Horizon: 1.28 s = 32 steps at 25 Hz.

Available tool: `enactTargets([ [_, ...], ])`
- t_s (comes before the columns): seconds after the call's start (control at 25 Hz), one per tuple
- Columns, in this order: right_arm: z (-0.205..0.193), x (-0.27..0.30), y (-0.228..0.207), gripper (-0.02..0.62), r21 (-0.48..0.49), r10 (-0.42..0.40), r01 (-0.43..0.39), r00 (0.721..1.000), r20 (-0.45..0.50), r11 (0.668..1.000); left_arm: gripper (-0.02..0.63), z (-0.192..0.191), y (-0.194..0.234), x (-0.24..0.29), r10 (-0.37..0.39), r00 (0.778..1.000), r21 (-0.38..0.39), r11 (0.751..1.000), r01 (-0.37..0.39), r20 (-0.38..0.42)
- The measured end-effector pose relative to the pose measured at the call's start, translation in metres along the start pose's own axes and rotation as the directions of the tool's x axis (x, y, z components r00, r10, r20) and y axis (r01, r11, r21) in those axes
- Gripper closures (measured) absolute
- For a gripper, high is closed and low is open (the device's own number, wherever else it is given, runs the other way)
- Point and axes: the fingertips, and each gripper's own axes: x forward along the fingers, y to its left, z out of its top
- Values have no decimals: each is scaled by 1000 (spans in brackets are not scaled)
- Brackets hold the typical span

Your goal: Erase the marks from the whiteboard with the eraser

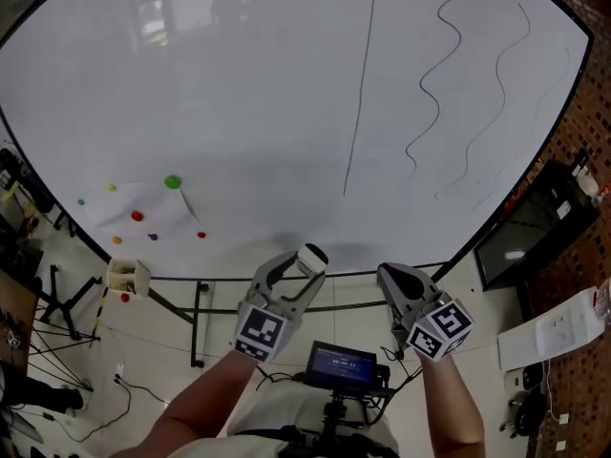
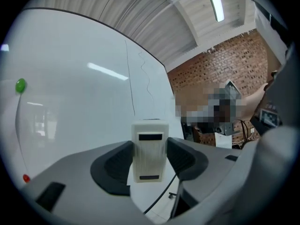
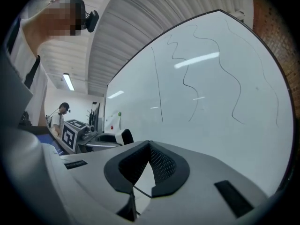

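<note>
A large whiteboard [image 1: 239, 103] fills the head view. It bears a long straight line [image 1: 359, 93] and two wavy lines [image 1: 434, 74] on its right part. Below the board's bottom edge my left gripper [image 1: 298, 273] is shut on a white eraser [image 1: 312, 256]. In the left gripper view the eraser [image 2: 150, 149] stands upright between the dark pads, facing the board [image 2: 70, 78]. My right gripper [image 1: 395, 282] hangs beside it, shut with nothing held. In the right gripper view its pads [image 3: 161, 165] meet at the tips, and the marks [image 3: 187, 78] lie ahead on the board [image 3: 211, 125].
Coloured magnets, a green one [image 1: 172, 182] and a red one [image 1: 136, 216], dot the board's lower left. A small white box [image 1: 127, 277] hangs below that corner. The stand's legs [image 1: 196, 322] are under the board. A black screen [image 1: 520, 241] and a brick wall are at the right.
</note>
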Motion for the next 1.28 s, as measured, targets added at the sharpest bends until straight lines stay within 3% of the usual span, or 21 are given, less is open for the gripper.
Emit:
enactTargets([
  [0.28, 15, 15, -16, 588, -70, 37, -39, 999, -35, 997, 345, 12, 11, 11, 35, 999, 11, 999, -35, -1],
  [0.48, 28, 28, -33, 588, -112, 32, -31, 999, 2, 993, 345, 5, 23, 20, 83, 997, -11, 996, -83, -5],
  [0.68, 23, 23, -82, 588, -60, 42, -41, 999, 17, 997, 345, 0, 16, 60, 175, 983, -40, 983, -177, -52],
  [0.84, 31, 28, -106, 588, -81, 100, -96, 994, 46, 992, 345, 13, 11, 94, 225, 974, 1, 974, -225, -28],
  [1.04, 27, 32, -116, 588, -71, 210, -206, 976, 51, 976, 345, 19, 4, 113, 280, 959, -1, 960, -281, -41],
  [1.28, 31, 26, -121, 588, -9, 312, -312, 948, 55, 950, 345, 16, 2, 124, 373, 923, -29, 926, -377, -93],
])
